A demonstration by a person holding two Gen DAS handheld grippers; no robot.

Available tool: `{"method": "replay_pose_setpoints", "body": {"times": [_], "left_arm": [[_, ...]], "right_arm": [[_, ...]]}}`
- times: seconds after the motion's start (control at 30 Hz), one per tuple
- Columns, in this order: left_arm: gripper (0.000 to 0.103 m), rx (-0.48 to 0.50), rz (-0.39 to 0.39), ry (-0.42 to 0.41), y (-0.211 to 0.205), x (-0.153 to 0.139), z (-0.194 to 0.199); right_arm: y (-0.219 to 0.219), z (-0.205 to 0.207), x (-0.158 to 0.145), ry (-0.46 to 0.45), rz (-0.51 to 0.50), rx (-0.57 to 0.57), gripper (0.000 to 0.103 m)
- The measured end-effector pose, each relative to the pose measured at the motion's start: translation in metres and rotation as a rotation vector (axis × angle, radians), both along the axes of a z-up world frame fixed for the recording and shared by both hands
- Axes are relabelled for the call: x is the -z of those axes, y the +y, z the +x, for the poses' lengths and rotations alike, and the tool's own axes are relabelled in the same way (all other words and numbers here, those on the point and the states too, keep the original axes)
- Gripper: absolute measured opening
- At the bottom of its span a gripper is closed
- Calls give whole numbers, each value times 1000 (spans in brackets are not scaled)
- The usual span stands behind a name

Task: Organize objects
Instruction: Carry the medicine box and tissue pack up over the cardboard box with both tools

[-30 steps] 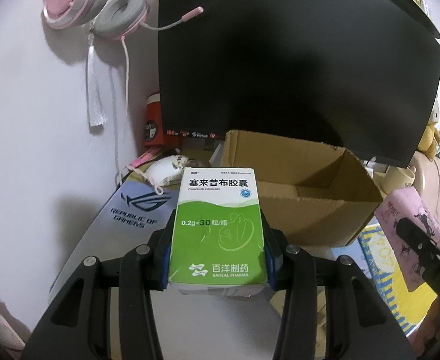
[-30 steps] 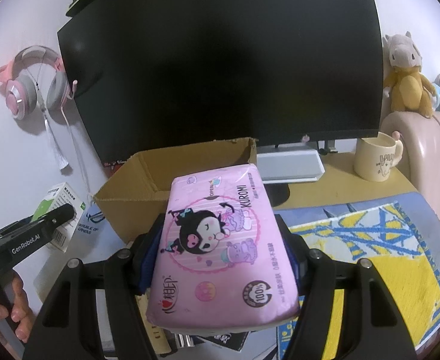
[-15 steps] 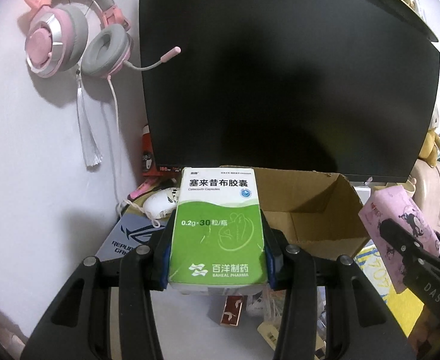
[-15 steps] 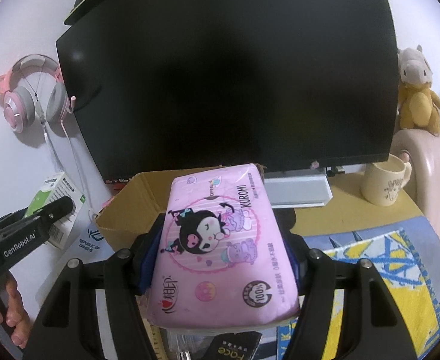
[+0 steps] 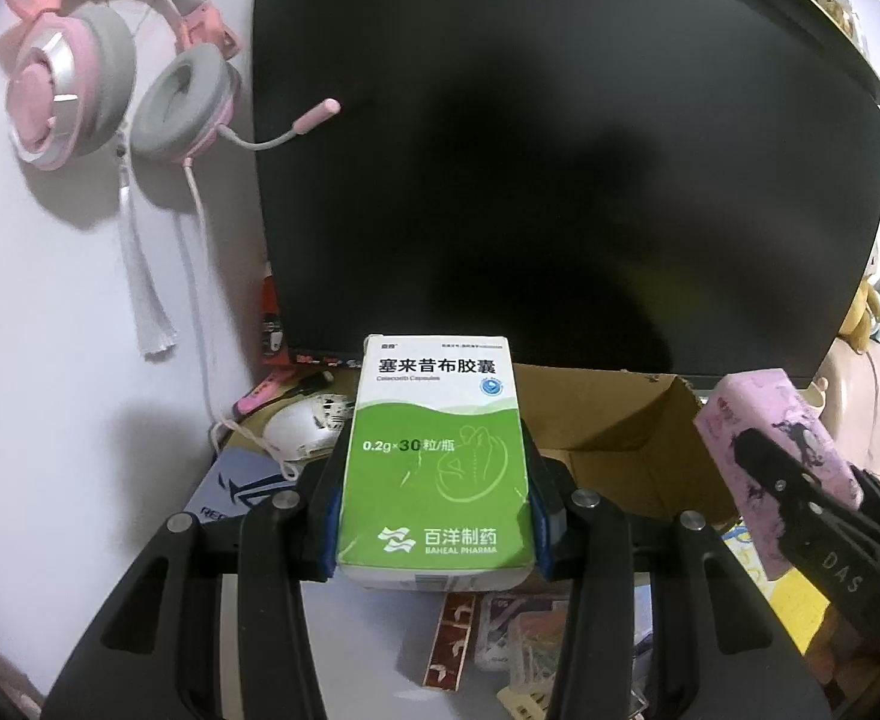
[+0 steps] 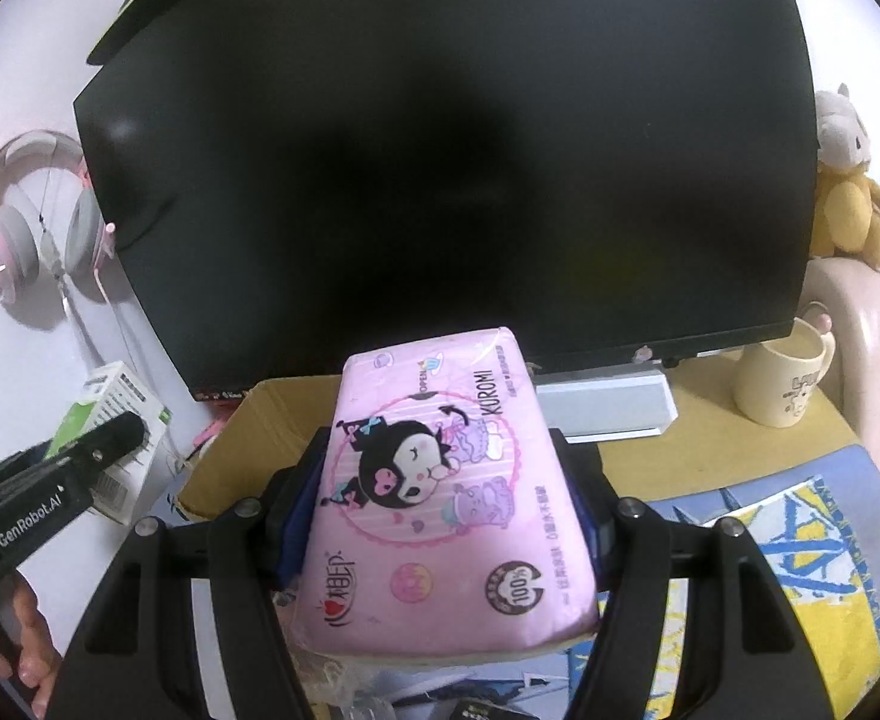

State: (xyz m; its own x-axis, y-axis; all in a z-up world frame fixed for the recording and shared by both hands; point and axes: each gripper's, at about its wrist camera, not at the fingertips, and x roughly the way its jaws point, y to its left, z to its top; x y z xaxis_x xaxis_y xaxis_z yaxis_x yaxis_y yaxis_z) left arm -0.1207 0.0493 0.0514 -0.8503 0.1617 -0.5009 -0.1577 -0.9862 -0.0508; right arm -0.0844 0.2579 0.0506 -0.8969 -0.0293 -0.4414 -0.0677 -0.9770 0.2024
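Note:
My left gripper [image 5: 434, 498] is shut on a green and white medicine box [image 5: 437, 450], held above the desk in front of an open cardboard box [image 5: 608, 426]. My right gripper [image 6: 446, 492] is shut on a pink tissue pack [image 6: 446, 480] with a cartoon print, held above the near edge of the same cardboard box [image 6: 260, 438]. In the left wrist view the tissue pack [image 5: 764, 420] and the right gripper's finger show at the right. In the right wrist view the medicine box [image 6: 116, 414] and the left gripper's finger show at the left.
A large dark monitor [image 5: 560, 150] stands right behind the cardboard box. A pink headset [image 5: 110, 78] hangs on the wall at the left. A cream mug [image 6: 782, 378] and plush toys [image 6: 842, 204] sit at the right. Small clutter [image 5: 500, 630] lies on the desk below the grippers.
Both grippers have risen with their loads: the cardboard box and desk sit lower in both views and the monitor fills more of them. Both grips are unchanged.

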Motion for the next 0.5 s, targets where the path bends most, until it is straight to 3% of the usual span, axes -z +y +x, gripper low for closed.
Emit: {"method": "replay_pose_setpoints", "body": {"times": [0.23,0.37,0.5], "left_arm": [[44,17,17,-23,5,4,-17],[44,25,-4,10,5,3,-26],[44,54,84,0,-6,4,-32]], "right_arm": [[4,-15,4,16,-40,-16,72],[12,-30,11,7,-120,-6,72],[13,-44,13,7,-128,-1,72]]}}
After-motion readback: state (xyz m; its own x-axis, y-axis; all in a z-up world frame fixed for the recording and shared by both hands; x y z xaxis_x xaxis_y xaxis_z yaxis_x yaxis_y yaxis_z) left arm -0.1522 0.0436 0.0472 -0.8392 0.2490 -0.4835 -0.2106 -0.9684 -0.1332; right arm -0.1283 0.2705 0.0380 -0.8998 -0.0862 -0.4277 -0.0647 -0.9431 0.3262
